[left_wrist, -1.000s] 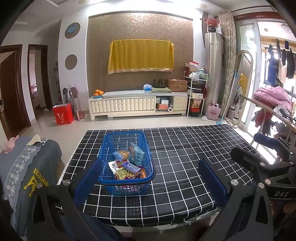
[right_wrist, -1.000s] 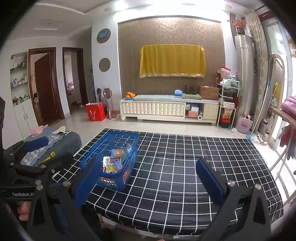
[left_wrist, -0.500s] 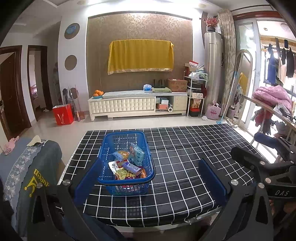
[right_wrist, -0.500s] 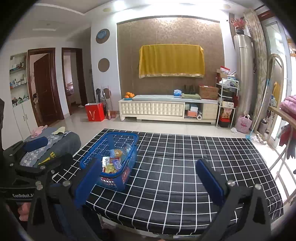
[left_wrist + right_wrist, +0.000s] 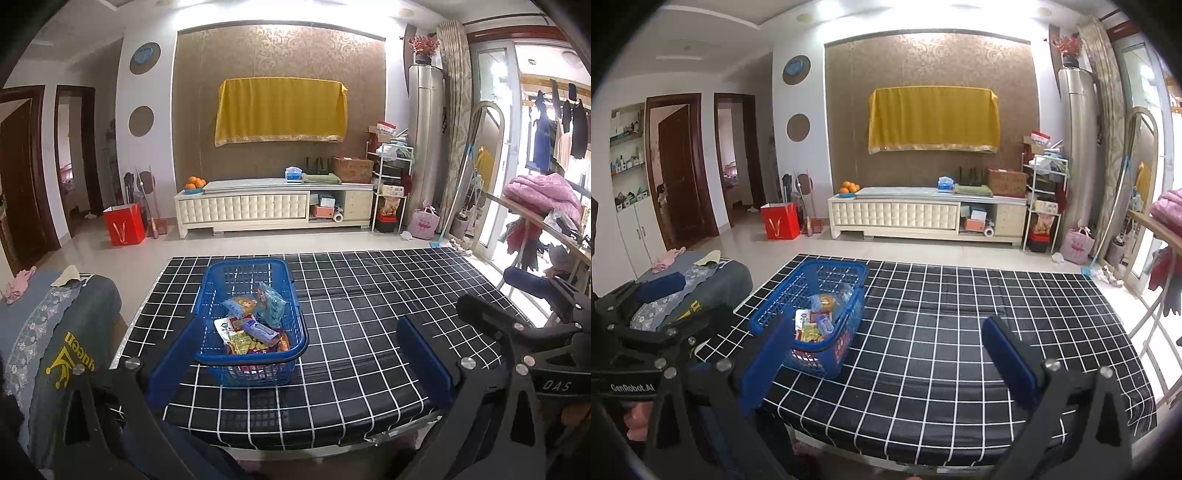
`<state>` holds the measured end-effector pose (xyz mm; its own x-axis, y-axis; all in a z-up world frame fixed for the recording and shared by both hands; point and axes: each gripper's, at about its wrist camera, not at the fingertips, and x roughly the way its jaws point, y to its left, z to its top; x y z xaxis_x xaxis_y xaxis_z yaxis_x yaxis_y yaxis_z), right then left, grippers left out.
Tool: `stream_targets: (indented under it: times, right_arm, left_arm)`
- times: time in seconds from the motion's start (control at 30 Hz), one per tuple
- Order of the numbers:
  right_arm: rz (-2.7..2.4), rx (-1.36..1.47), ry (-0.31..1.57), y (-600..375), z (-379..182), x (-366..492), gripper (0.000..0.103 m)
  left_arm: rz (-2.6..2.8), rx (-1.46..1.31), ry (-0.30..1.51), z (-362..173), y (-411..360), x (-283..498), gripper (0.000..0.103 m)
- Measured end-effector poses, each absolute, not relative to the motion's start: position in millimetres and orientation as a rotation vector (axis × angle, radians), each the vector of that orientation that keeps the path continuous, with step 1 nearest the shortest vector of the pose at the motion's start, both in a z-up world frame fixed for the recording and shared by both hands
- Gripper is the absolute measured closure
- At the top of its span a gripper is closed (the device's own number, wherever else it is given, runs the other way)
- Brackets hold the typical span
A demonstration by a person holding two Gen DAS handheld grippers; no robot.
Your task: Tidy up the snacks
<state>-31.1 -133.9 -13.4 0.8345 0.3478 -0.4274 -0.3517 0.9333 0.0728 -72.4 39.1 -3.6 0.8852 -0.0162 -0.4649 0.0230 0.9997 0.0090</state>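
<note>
Beyond the table [image 5: 369,332] we saw a living room: a yellow cloth [image 5: 280,110] hung on the patterned wall, and a white cabinet [image 5: 273,210] stood below it with a bowl of oranges [image 5: 194,183] on its left end. On the floor to the left of the cabinet sat a red bag [image 5: 123,224]. A black cloth with a white grid covered our table. On its left part stood the blue basket [image 5: 236,369], and the snacks [image 5: 251,321] lay inside it, a loose heap of bright packets, one pale blue packet leaning upright at the back. We could not read the labels.

We held both tools back at the near edge of the table, above the cloth, touching nothing. Our left gripper [image 5: 299,354] had its jaws spread wide; its left finger [image 5: 173,362] showed in front of the basket's near left corner, and we could not tell whether it touched it. Our right gripper [image 5: 886,365] was likewise spread wide, with nothing between its blue pads [image 5: 1008,358]. From the right wrist we saw the basket [image 5: 831,354] off to the left, apart from the right gripper, with the snacks [image 5: 816,317] in it. At the lower left of that view, fingers [image 5: 637,421] showed under the left tool's handle.
</note>
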Motion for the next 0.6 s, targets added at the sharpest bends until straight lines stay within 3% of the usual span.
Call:
stream_targets:
  times: [0.6]
  right_arm:
    - [0.371, -0.001, 0.460, -130.3, -18.2, -32.4, 0.000]
  left_arm:
    - [-0.020, 0.013, 0.486, -6.2, 38.4, -75.0, 0.000]
